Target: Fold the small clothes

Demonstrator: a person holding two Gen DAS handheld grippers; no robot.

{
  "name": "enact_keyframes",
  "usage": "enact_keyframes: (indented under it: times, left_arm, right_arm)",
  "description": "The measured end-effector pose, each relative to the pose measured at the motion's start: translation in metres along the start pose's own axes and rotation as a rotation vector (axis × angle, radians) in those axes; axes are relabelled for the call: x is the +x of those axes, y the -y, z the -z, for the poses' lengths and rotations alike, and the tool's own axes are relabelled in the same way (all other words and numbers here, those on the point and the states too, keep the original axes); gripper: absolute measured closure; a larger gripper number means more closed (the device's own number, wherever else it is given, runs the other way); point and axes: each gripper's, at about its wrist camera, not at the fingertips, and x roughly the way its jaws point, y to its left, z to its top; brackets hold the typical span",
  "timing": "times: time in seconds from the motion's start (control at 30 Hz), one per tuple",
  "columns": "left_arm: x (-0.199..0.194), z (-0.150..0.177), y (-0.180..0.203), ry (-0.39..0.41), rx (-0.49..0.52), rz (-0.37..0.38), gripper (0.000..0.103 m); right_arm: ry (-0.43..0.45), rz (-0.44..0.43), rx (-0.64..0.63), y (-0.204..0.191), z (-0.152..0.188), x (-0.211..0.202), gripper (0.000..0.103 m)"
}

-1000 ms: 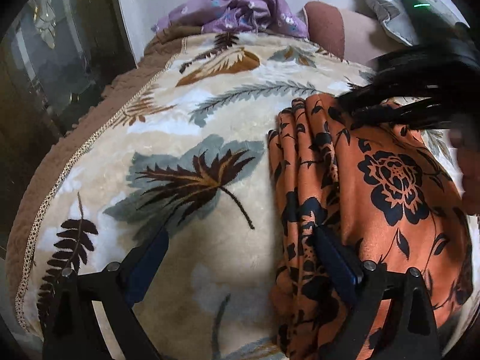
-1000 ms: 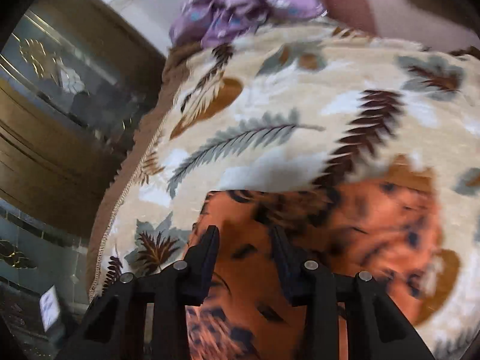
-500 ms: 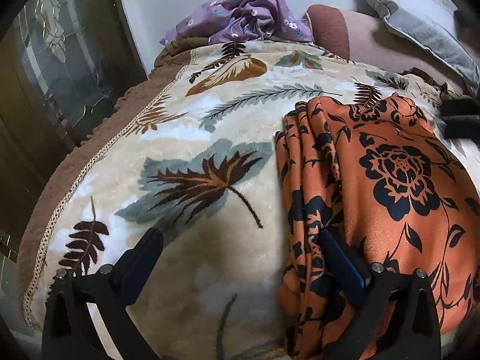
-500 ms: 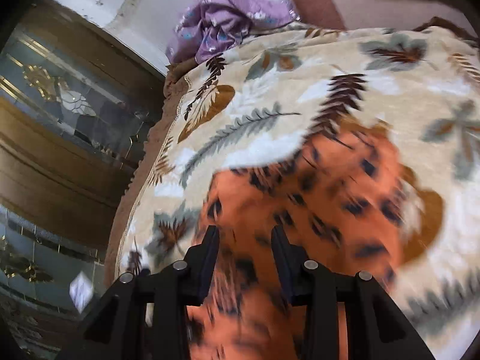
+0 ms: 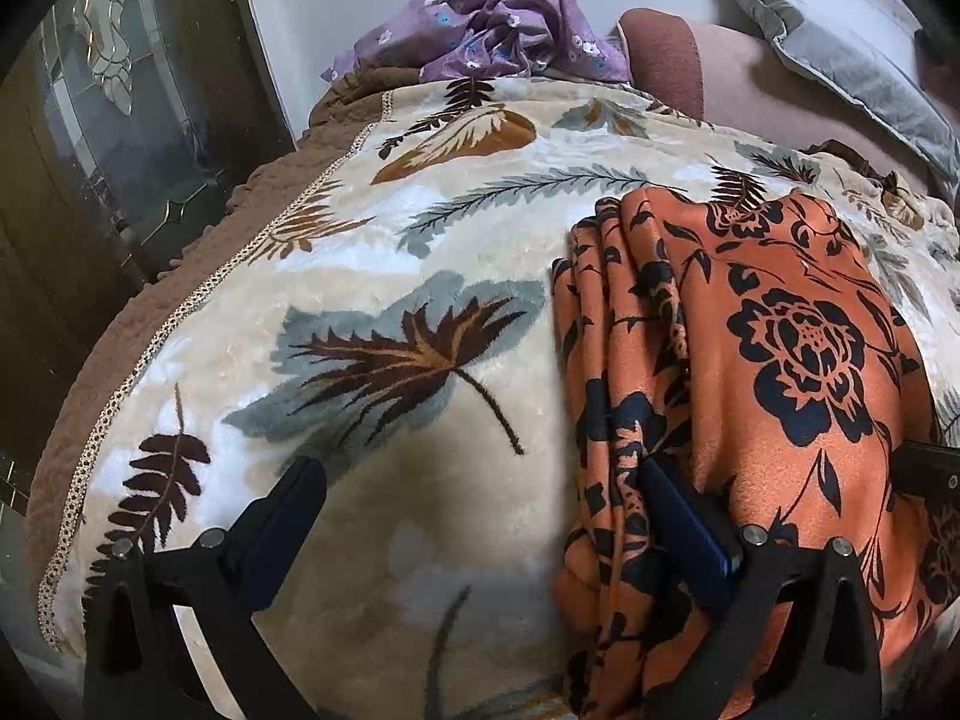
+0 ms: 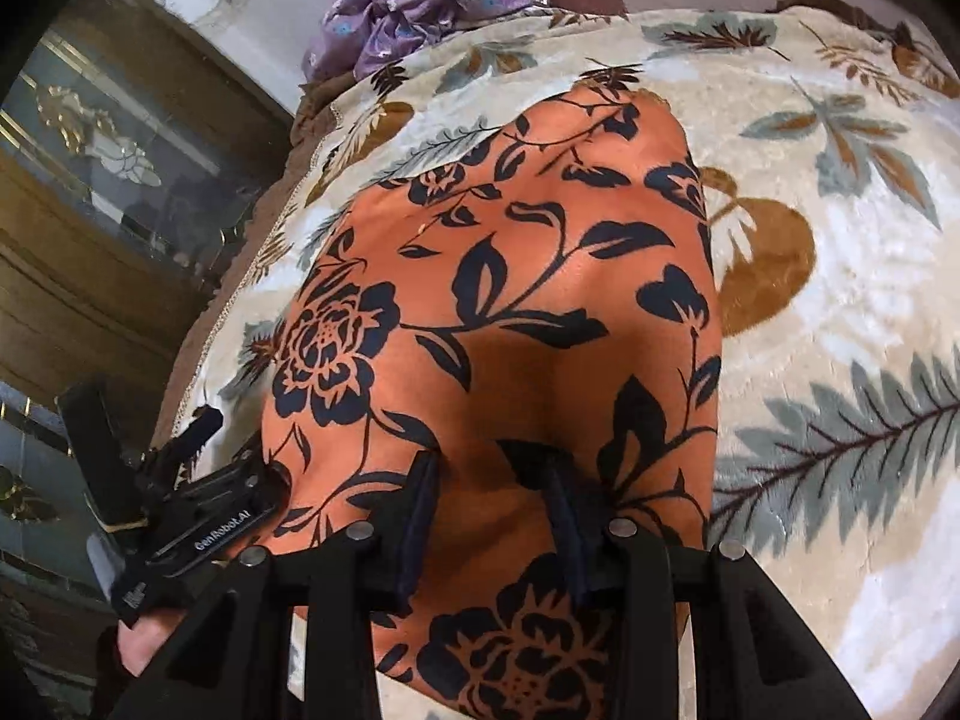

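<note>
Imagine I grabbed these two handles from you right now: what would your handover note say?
Left tool: wide open, its right finger resting on the pleated edge of the orange floral garment; holding nothing.
Right tool: fingers fairly close together, low over the garment's near end; no cloth visibly pinched.
The garment lies folded into a long strip on the leaf-print blanket.
A crumpled purple garment waits at the blanket's far end.
Likely left: fold the orange strip shorter, then the purple one.

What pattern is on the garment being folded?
The garment is orange satin-like fabric printed with black roses, leaves and vines, clearest in the right wrist view.
</note>
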Motion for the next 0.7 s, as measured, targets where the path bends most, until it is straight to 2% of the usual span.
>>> enact_keyframes:
  times: [0.2,0.4,0.5,0.57,0.63,0.7]
  left_arm:
    - [-0.001,-0.001,0.000,0.000,-0.003,0.001,0.000]
    - [-0.011,-0.005,0.001,-0.015,0.008,-0.019,0.000]
    - [-0.035,-0.005,-0.006,0.006,-0.041,0.004,0.000]
    - [-0.050,-0.001,-0.015,0.018,-0.110,0.025,0.000]
    - [-0.051,0.005,-0.016,-0.018,-0.139,0.057,0.000]
    - [-0.031,0.011,-0.001,-0.115,-0.042,0.035,0.000]
  right_arm:
    - [0.004,-0.042,0.026,0.003,-0.001,-0.008,0.062]
    - [0.034,-0.098,0.078,0.005,0.012,-0.046,0.062]
    - [0.035,-0.109,0.061,0.000,0.026,-0.059,0.062]
    - [-0.005,-0.098,0.065,0.002,0.038,-0.052,0.054]
    - [-0.034,-0.089,0.051,0.004,0.045,-0.041,0.053]
    - [-0.025,-0.084,0.035,0.003,0.046,-0.039,0.053]
